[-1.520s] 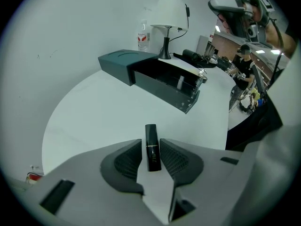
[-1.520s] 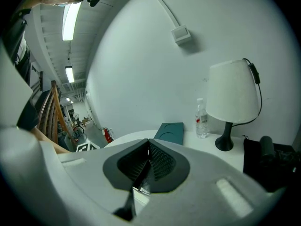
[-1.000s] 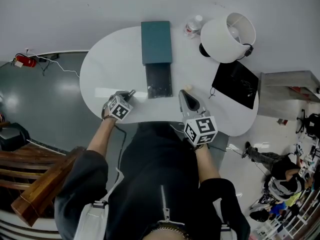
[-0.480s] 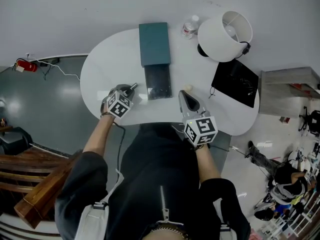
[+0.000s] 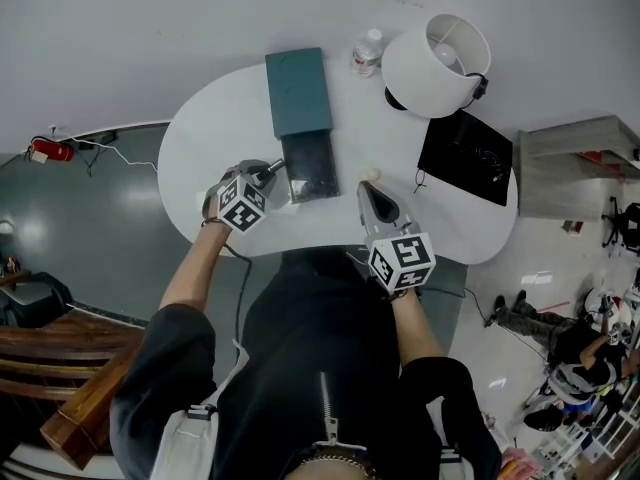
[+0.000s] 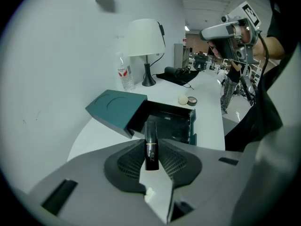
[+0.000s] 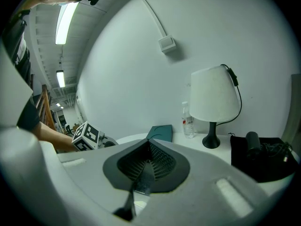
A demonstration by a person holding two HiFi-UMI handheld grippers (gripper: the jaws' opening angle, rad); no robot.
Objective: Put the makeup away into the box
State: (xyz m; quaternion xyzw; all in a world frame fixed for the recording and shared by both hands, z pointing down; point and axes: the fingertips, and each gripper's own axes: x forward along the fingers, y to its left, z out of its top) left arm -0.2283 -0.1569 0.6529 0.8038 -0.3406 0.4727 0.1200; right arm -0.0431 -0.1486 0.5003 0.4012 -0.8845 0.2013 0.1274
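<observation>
My left gripper (image 5: pixel 266 173) is shut on a black lipstick tube (image 6: pixel 151 147), which stands upright between the pads with its top poking out past them. It hangs just left of the open box, whose black tray (image 5: pixel 312 166) slides out of a teal sleeve (image 5: pixel 300 90). From the left gripper view, the tray (image 6: pixel 168 126) lies right beyond the lipstick. A cream ball (image 6: pixel 182 99) and a small round compact (image 6: pixel 192 100) lie on the table behind the tray. My right gripper (image 5: pixel 369 192) is shut and holds nothing, hovering right of the tray near the cream ball (image 5: pixel 371 175).
A white lamp (image 5: pixel 435 53), a water bottle (image 5: pixel 366 53) and a black pouch with a cable (image 5: pixel 466 158) stand on the white oval table (image 5: pixel 205 133) at the back right. The table's front edge runs close to my body.
My left gripper has risen and moved right toward the box tray, with the lipstick still in it. The right gripper has stayed in place.
</observation>
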